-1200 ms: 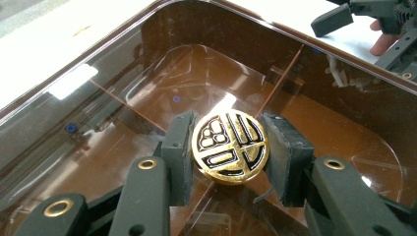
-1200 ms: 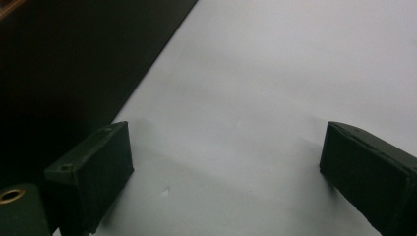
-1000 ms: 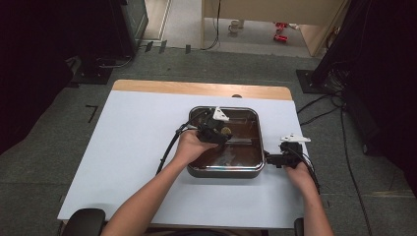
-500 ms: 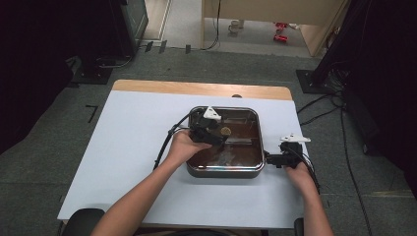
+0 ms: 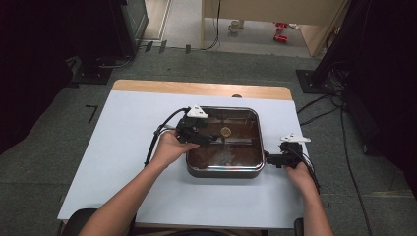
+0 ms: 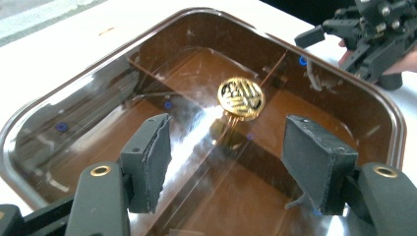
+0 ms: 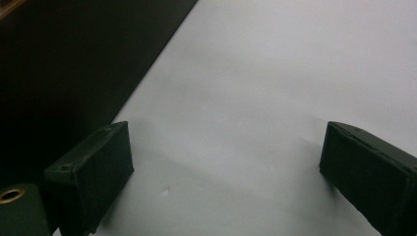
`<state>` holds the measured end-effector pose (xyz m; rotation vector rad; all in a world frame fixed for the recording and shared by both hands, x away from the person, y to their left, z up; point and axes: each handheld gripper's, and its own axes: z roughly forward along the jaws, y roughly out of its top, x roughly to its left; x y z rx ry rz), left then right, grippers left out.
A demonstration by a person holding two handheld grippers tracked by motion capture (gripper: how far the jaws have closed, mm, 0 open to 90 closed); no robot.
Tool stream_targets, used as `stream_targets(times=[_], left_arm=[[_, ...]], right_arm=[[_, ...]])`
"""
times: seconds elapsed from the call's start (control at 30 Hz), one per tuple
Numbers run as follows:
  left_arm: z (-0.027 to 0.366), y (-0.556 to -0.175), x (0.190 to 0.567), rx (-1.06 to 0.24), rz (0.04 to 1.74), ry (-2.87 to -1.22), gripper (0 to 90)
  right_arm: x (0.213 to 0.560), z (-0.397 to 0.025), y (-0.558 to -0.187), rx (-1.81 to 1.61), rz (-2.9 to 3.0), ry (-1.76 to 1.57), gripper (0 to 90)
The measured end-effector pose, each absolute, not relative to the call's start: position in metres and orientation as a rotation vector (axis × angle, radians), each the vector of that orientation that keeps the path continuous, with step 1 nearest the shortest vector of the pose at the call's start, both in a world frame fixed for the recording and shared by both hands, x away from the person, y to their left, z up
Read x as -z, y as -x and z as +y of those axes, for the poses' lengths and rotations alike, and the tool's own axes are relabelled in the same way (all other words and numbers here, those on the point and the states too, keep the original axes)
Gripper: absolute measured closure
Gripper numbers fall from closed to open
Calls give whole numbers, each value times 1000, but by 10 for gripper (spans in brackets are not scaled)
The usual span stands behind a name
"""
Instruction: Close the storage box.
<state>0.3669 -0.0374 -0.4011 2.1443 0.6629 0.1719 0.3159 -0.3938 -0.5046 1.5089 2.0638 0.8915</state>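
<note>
A square metal pan (image 5: 222,172) sits mid-table under a brown see-through lid with a round gold knob (image 5: 226,131) at its centre. My left gripper (image 5: 206,138) hovers over the lid's left part, open, its jaws pointing toward the knob. In the left gripper view the knob (image 6: 241,98) stands a little beyond the open left gripper (image 6: 228,147), and nothing lies between the pads. My right gripper (image 5: 269,160) rests low on the table against the pan's right side. The right gripper (image 7: 226,162) stands open over bare white table, with the dark pan wall (image 7: 74,64) to its left.
The white table top (image 5: 113,157) has free room left of and in front of the pan. A wooden strip (image 5: 196,88) runs along the far edge. The left gripper's cable (image 5: 160,132) loops beside the pan's left side. Dark stands and cables lie on the floor around.
My left gripper has drawn back leftward from over the lid's centre toward the pan's left edge. The right gripper has stayed put.
</note>
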Motion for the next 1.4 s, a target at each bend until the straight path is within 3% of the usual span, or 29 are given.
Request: stream_targets(times=[0.83,1.4], left_arm=[[59,-347,411,-346,811,-2087,275],[120,-356,448,-462,931,-2102,252]], right_arm=[[505,-394,-316,-892,2063,-1510,52],[505,-394,-316,-892,2064,-1509,52]])
